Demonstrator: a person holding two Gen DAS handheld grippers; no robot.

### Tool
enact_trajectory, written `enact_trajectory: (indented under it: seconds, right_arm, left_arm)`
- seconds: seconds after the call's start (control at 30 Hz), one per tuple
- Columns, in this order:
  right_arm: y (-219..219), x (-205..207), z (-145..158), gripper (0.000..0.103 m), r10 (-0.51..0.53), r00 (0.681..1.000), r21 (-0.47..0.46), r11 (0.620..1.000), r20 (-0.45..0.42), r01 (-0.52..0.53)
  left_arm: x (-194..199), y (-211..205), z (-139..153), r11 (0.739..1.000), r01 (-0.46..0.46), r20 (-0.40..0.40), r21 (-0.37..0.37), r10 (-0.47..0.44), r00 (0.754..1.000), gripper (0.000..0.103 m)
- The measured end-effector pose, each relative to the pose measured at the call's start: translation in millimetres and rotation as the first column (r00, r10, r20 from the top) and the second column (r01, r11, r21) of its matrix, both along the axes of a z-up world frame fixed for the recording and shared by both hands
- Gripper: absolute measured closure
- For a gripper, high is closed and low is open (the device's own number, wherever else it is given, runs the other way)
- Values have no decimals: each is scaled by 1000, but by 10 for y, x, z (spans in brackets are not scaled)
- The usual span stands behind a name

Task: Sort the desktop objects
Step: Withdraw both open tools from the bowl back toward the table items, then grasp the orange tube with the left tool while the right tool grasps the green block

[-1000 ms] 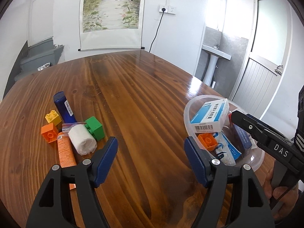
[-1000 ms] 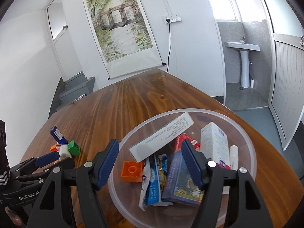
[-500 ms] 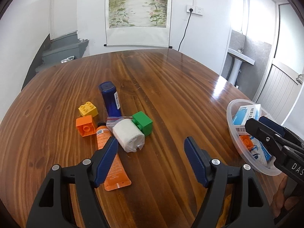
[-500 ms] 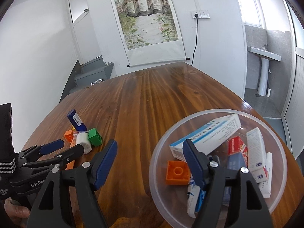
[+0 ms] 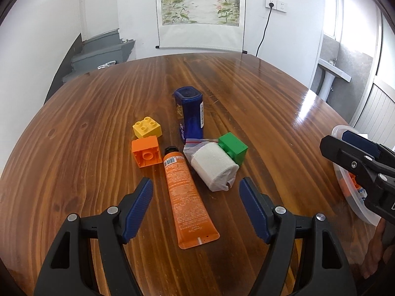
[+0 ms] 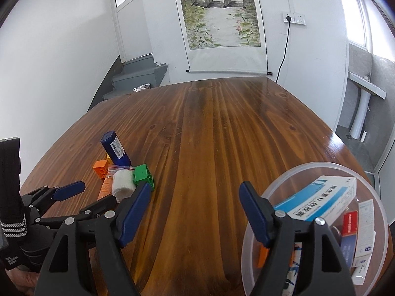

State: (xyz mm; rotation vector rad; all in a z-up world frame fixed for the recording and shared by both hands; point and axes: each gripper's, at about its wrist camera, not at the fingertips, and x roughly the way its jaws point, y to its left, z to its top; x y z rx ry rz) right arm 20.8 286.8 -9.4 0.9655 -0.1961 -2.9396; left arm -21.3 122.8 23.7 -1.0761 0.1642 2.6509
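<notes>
Left wrist view: wooden table [image 5: 246, 98]; left gripper [image 5: 196, 207] wide open and empty, above the orange tube [image 5: 187, 197], with the bandage roll [image 5: 213, 169] and bricks just beyond it, all unsorted.

Right wrist view: right gripper [image 6: 195, 209] opening, empty; clear bowl [image 6: 276, 190], right of the tube, holds sorted boxes.
</notes>
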Motion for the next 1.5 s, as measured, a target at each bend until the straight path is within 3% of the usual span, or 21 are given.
enact_trajectory:
  seconds: [0.67, 1.17, 1.37, 1.5]
  right_arm:
    - [-447, -410, -119, 25, 97, 994, 56, 993, 58, -101]
    - [-513, -693, -231, 26, 117, 986, 82, 989, 115, -127]
    - [-667, -771, -311, 40, 166, 976, 108, 977, 141, -182]
    - [-675, -841, -340, 46, 173, 972, 93, 978, 157, -189]
  left_arm:
    - [-222, -201, -207, 998, -54, 69, -10, 55, 996, 27]
    - [-368, -275, -282, 996, -89, 93, -21, 90, 992, 28]
    - [-402, -386, -287, 993, -121, 100, -13, 121, 988, 54]
    - [-394, -395, -291, 993, -114, 103, -7, 114, 988, 55]
